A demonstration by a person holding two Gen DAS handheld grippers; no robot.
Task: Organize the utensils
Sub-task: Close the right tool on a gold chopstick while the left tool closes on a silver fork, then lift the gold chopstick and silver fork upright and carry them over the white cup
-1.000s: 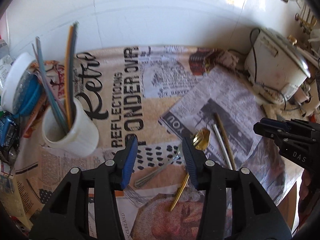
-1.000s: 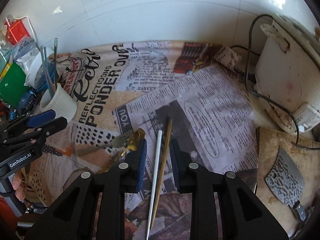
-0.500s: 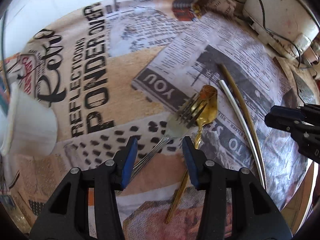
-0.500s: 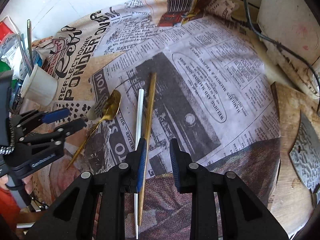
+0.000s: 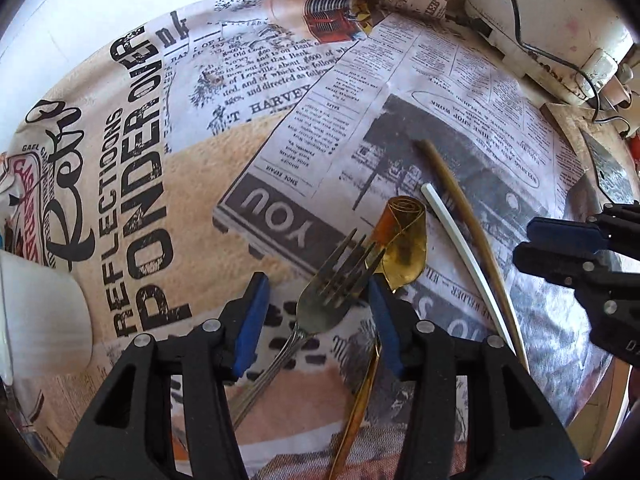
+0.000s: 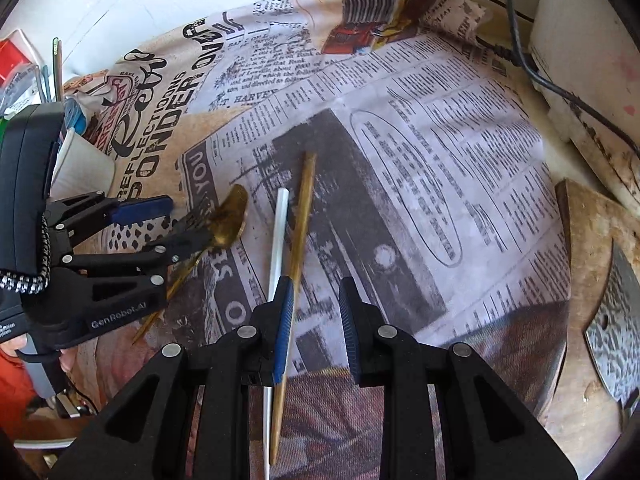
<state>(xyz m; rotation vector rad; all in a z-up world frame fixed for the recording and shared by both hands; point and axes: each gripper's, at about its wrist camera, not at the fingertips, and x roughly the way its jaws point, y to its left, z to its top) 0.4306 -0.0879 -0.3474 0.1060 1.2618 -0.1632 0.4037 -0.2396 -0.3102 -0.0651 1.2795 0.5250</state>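
The step in hand looks like the pick-up approach on the loose cutlery. The left gripper [image 5: 316,304] stands about half open, its jaws having just been opening a little, with the fork [image 5: 320,304] head lying between them untouched on the newspaper-print cloth [image 5: 192,184]; the gold spoon [image 5: 404,248] sits just past its right finger. The right gripper [image 6: 316,320] is narrow and empty; the brown chopstick [image 6: 302,216] and white chopstick [image 6: 278,232] lie against its left finger. Next, each gripper probably needs centring over its target, then closing.
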